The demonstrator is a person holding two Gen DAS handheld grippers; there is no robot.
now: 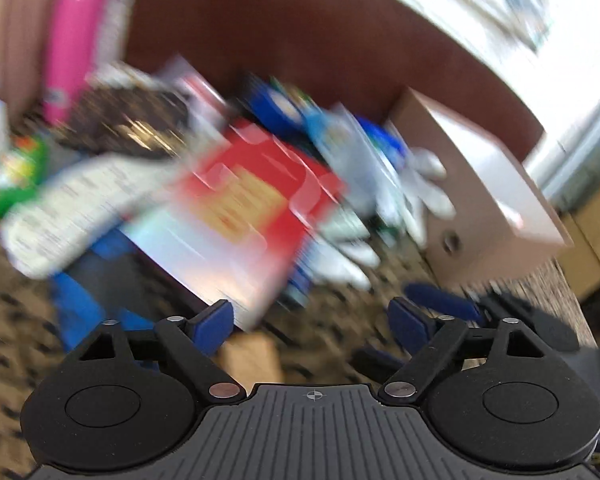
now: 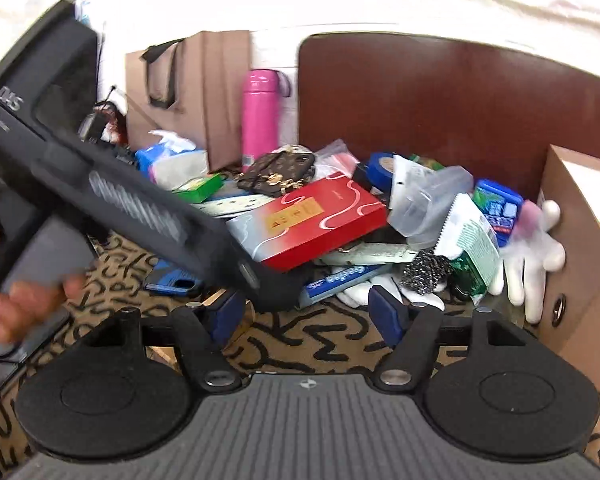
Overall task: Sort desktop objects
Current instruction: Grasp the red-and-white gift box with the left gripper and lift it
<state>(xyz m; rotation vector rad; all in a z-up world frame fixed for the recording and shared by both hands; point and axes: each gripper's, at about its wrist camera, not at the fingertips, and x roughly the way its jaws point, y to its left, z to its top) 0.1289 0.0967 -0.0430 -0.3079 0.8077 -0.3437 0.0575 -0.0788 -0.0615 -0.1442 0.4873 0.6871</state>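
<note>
Both claws stand apart, holding nothing. The left claw [image 1: 311,322] hangs over the patterned counter [image 1: 4,340], its view badly blurred; a red box [image 1: 256,200] lies just beyond it on the pile. The right claw [image 2: 307,316] sits near the same red box [image 2: 312,220], with white gloves [image 2: 534,256] to the right against a cardboard box [image 2: 580,264]. A pink bottle [image 2: 260,116] stands far behind.

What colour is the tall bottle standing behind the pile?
Pink tall bottle, clearest in the right wrist view.
</note>
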